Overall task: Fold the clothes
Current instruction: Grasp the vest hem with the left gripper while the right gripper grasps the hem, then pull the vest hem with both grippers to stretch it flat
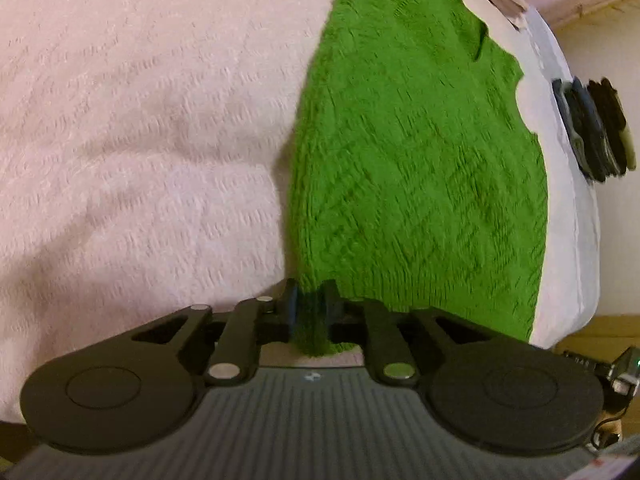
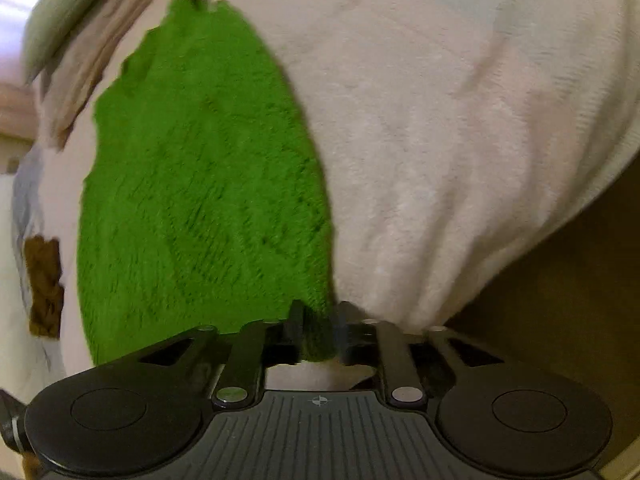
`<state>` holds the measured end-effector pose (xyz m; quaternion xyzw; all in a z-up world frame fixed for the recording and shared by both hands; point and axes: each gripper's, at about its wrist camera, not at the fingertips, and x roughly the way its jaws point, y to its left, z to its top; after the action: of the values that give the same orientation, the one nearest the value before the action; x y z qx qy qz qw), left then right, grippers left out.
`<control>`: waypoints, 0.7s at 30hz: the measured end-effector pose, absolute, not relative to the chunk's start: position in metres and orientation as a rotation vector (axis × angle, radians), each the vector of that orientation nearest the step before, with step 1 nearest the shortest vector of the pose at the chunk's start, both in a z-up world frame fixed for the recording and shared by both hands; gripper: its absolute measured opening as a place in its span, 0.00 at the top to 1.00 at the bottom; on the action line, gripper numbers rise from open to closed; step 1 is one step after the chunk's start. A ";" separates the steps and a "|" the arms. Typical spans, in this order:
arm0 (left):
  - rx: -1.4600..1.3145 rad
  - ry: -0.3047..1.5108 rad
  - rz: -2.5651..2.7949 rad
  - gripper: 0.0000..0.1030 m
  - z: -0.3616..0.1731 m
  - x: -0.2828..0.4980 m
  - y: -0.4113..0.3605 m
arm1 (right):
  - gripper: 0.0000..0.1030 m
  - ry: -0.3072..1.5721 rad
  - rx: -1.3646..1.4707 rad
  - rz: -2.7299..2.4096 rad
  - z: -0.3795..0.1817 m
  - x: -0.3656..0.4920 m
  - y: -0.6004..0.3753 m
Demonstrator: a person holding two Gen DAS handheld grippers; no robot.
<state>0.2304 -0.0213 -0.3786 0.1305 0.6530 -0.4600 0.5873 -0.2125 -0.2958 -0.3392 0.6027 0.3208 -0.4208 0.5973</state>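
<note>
1. Nearest in each wrist view sits the gripper's own body: a ribbed dark grey plate flanked by two round matte black discs, with black linkage bars pinned by shiny metal rivets.
2. Just ahead, the left gripper (image 1: 313, 312) has its black fingers drawn close together, pinching a bunched fold of the green garment (image 1: 420, 168); the cloth is squeezed into a narrow ridge between the pads and pokes out below them.
3. Likewise, the right gripper (image 2: 318, 330) has its fingers set a little wider but pressed against a thick wad of the same green garment (image 2: 200, 184), which fills the gap between them.
4. Beyond the fingers the garment spreads away over the bed as a long rounded panel. Its knit is coarse and nubbly, with a faint diamond pattern, and its far edge is ragged and wavy.
5. Under it lies a pale pink bedspread (image 1: 140, 120), soft and waffle-textured, rumpled into shallow creases; in the right view it drapes over the bed's edge (image 2: 460, 160).
6. Farther off in the left view, a stack of dark flat things (image 1: 596, 128) lies at the bed's far side, too small to identify.
7. Farther off in the right view, a brown crumpled cloth (image 2: 44, 284) lies beside the garment's left edge.
</note>
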 end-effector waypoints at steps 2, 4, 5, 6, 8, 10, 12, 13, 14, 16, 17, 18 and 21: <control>0.360 1.424 -1.087 0.82 -0.363 0.243 -0.036 | 0.60 0.734 1.355 -1.036 -0.328 -0.214 -0.312; 0.418 1.324 -1.109 0.81 -0.350 0.255 -0.054 | 0.57 0.710 1.277 -1.091 -0.313 -0.213 -0.335; 0.436 1.270 -1.117 0.80 -0.342 0.265 -0.069 | 0.55 0.683 1.239 -1.101 -0.307 -0.213 -0.349; 0.440 1.231 -1.131 0.80 -0.339 0.271 -0.083 | 0.55 0.655 1.202 -1.105 -0.302 -0.210 -0.365; 0.439 1.150 -1.168 0.80 -0.333 0.285 -0.125 | 0.55 0.627 1.130 -1.118 -0.298 -0.199 -0.400; 0.430 1.095 -1.244 0.80 -0.326 0.288 -0.168 | 0.55 0.629 1.039 -1.093 -0.298 -0.176 -0.434; 0.470 1.034 -1.356 0.80 -0.329 0.277 -0.221 | 0.55 0.661 0.910 -1.044 -0.301 -0.140 -0.459; 0.515 1.000 -1.410 0.80 -0.331 0.269 -0.239 | 0.55 0.697 0.846 -1.027 -0.303 -0.123 -0.466; 0.560 0.957 -1.462 0.80 -0.335 0.258 -0.259 | 0.55 0.733 0.773 -1.007 -0.305 -0.102 -0.471; 0.614 0.912 -1.536 0.80 -0.350 0.239 -0.293 | 0.58 0.772 0.643 -0.952 -0.317 -0.073 -0.473; 0.629 0.907 -1.555 0.80 -0.359 0.233 -0.309 | 0.62 0.781 0.599 -0.930 -0.325 -0.055 -0.479; 0.638 0.904 -1.563 0.80 -0.368 0.229 -0.319 | 0.65 0.791 0.573 -0.910 -0.337 -0.040 -0.484; 0.716 0.838 -1.569 0.82 -0.395 0.222 -0.350 | 0.67 0.823 0.522 -0.882 -0.373 -0.005 -0.510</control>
<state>0.2219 -0.3500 -0.3945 0.3055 0.3579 -0.6697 0.5745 -0.0048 -0.5099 -0.3732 0.2425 0.3826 -0.4097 0.7918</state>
